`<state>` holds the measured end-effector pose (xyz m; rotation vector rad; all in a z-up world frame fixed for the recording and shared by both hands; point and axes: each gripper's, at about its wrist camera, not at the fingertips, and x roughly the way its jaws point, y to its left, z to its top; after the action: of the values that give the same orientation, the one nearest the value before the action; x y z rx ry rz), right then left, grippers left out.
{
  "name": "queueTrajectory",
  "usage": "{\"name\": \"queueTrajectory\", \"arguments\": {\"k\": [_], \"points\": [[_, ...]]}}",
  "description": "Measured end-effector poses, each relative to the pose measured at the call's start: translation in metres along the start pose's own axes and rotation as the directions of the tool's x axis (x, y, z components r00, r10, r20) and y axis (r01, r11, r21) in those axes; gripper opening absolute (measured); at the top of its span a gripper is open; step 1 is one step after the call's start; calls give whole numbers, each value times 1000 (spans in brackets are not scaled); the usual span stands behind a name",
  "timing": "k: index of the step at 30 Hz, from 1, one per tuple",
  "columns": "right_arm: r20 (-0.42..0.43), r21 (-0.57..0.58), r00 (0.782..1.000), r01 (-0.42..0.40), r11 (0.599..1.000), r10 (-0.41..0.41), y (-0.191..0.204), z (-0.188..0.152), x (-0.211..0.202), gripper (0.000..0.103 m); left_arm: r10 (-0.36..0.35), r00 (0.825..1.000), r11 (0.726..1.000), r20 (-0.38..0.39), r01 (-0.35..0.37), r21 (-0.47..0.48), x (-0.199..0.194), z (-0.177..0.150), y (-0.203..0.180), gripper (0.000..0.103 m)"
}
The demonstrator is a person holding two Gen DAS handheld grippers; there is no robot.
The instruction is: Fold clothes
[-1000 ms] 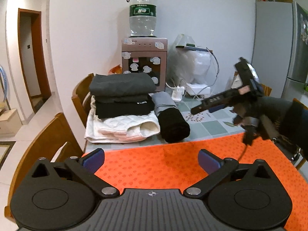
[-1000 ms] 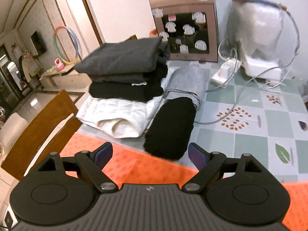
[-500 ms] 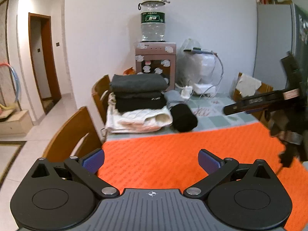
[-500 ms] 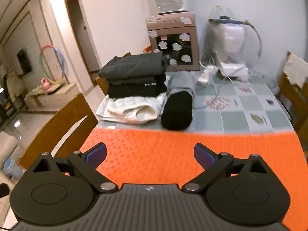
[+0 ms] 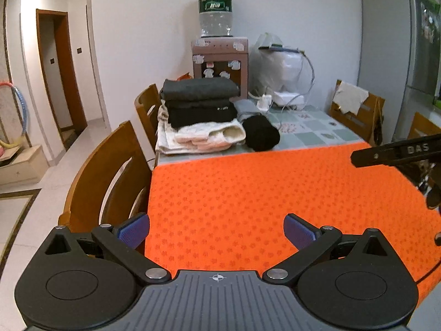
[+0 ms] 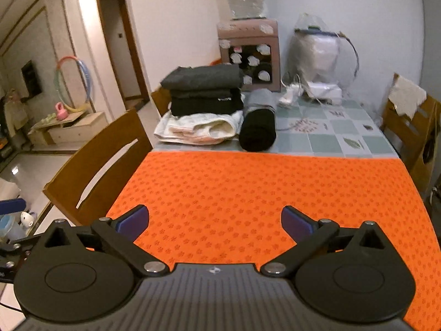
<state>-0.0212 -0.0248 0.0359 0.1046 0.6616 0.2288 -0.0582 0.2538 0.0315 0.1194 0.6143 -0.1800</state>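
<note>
A stack of folded clothes [image 5: 199, 104] [image 6: 204, 91] sits at the far left of the table: dark grey on top, black below, a white quilted garment [image 5: 204, 138] at the bottom. Beside it lie a black roll [image 5: 260, 133] [image 6: 257, 131] and a grey roll [image 6: 261, 98]. An orange mat [image 5: 248, 187] [image 6: 261, 182] covers the near table with no garment on it. My left gripper [image 5: 217, 230] hovers open over the mat's near left part, holding nothing. My right gripper [image 6: 215, 220] is over the mat with its jaws opening and nothing between them; one of its fingers [image 5: 397, 154] shows at the right edge.
A water dispenser [image 5: 219, 60], a bagged appliance [image 5: 278, 63] and cables stand at the table's far end. Wooden chairs [image 5: 110, 171] line the left side, another with a cloth [image 5: 355, 110] stands on the right. A fridge [image 5: 399, 55] is behind it.
Both grippers have pulled back from the clothes stack toward the near end of the mat. The right gripper has slid to the right edge of the left wrist view, its jaws slightly wider.
</note>
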Motion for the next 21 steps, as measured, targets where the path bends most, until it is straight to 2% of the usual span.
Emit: {"name": "queueTrajectory", "arguments": {"k": [4, 12, 21], "points": [[24, -27, 1000, -2, 1000, 2, -5, -8, -2, 103, 56, 998, 998, -21, -57, -31, 6, -4, -19, 103], [3, -50, 1000, -10, 999, 10, -35, -20, 13, 103, 122, 989, 980, -89, -134, -147, 30, -3, -59, 103], [-17, -92, 1000, -16, 996, 14, -75, -17, 25, 103, 159, 981, 969, -114, -177, -171, 43, 3, -102, 103]]}}
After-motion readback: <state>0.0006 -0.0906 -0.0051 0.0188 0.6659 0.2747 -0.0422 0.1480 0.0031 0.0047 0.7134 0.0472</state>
